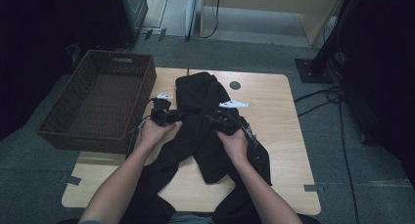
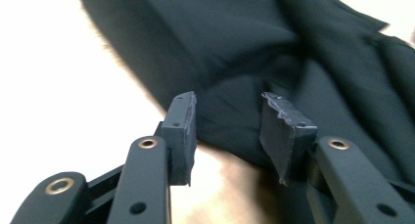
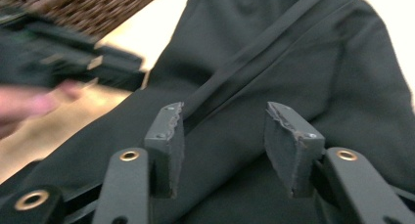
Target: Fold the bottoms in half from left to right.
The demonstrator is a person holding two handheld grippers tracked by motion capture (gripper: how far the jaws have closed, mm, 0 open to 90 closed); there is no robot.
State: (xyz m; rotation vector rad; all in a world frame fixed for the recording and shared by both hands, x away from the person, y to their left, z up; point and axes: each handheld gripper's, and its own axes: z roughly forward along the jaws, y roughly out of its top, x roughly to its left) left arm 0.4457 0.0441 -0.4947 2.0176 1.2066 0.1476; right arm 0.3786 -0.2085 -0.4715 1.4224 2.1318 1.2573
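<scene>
A black garment [image 1: 203, 131] lies rumpled across the wooden table [image 1: 274, 126], with part of it hanging over the near edge. My left gripper [image 1: 180, 117] is at the garment's left edge and points right. In the left gripper view the left gripper [image 2: 227, 131] is open, with the dark cloth [image 2: 254, 48] just beyond its pads and nothing pressed between them. My right gripper [image 1: 209, 118] is over the garment's middle and points left. The right gripper [image 3: 222, 136] is open above the fabric [image 3: 293, 62], near a long folded strip [image 3: 254, 53].
A brown wicker basket [image 1: 54, 128] stands off the table's left side, close to my left hand. A small dark round spot [image 1: 235, 85] marks the table's far edge. Cables [image 1: 337, 111] run over the floor on the right. Bare wood [image 1: 284, 150] shows to the right of the garment.
</scene>
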